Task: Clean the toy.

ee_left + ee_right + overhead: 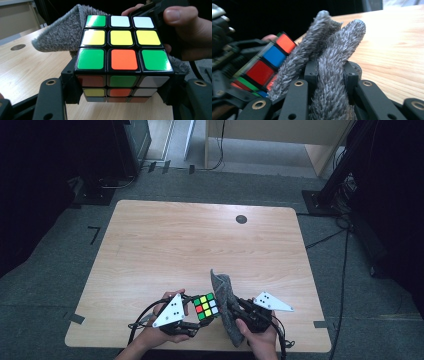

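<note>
1. The left gripper (196,315) pinches the puzzle cube (205,306) at the lower middle of the table (165,245).
2. The right gripper (234,307) clamps a grey cloth (224,292) that presses against the cube's right side.

I see the cube (205,306) between my left claw's (196,312) jaws, the cloth (226,307) touching its right side, gripped in my right claw (235,312), above the bench's (200,240) near edge.

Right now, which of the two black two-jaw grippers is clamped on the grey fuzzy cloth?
The right gripper: its jaws pinch the grey fuzzy cloth between them, whereas the left gripper holds the multicoloured puzzle cube.
</note>
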{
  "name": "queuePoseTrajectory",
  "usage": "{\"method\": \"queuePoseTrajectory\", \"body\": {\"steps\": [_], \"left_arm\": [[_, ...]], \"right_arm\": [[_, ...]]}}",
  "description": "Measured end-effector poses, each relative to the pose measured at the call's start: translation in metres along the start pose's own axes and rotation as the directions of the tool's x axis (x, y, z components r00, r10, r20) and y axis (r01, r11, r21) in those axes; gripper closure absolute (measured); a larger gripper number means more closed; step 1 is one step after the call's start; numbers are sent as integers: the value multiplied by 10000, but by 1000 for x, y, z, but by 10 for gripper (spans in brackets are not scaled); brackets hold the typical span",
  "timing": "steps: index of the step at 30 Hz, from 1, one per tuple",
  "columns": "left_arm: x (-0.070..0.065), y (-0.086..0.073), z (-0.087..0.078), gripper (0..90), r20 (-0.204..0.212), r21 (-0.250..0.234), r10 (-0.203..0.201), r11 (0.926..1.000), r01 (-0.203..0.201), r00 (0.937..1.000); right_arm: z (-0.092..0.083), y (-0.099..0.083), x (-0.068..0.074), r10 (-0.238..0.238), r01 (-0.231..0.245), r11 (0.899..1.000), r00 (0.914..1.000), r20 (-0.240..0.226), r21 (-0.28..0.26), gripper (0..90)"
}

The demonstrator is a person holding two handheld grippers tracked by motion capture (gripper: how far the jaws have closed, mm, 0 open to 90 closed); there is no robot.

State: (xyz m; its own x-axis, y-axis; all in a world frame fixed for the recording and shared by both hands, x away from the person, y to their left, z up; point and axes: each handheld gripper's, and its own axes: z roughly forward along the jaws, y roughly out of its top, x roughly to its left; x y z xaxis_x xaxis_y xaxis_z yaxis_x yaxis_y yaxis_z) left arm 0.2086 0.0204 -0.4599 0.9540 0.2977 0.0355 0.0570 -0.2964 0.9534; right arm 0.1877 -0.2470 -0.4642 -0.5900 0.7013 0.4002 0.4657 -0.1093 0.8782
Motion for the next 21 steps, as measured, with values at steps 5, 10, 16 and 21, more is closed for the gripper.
{"method": "queuePoseTrajectory", "body": {"steps": [5,10,16,21], "left_arm": [[0,-3,5,342,-422,616,210,9979,-183,9989],[-5,-1,6,342,-244,610,475,9971,-459,9986],[-1,0,6,342,-729,873,304,9959,-240,9969],[-2,1,20,342,-1752,2874,912,9571,-377,9803]], "right_arm": [[-10,6,4,16,-55,9968,9988,-479,-801,727],[-6,3,9,88,-128,9978,9982,-601,-655,728],[6,-5,-1,-464,395,9968,9939,996,697,735],[-8,5,17,-1382,1452,9881,9828,1221,-500,728]]}}
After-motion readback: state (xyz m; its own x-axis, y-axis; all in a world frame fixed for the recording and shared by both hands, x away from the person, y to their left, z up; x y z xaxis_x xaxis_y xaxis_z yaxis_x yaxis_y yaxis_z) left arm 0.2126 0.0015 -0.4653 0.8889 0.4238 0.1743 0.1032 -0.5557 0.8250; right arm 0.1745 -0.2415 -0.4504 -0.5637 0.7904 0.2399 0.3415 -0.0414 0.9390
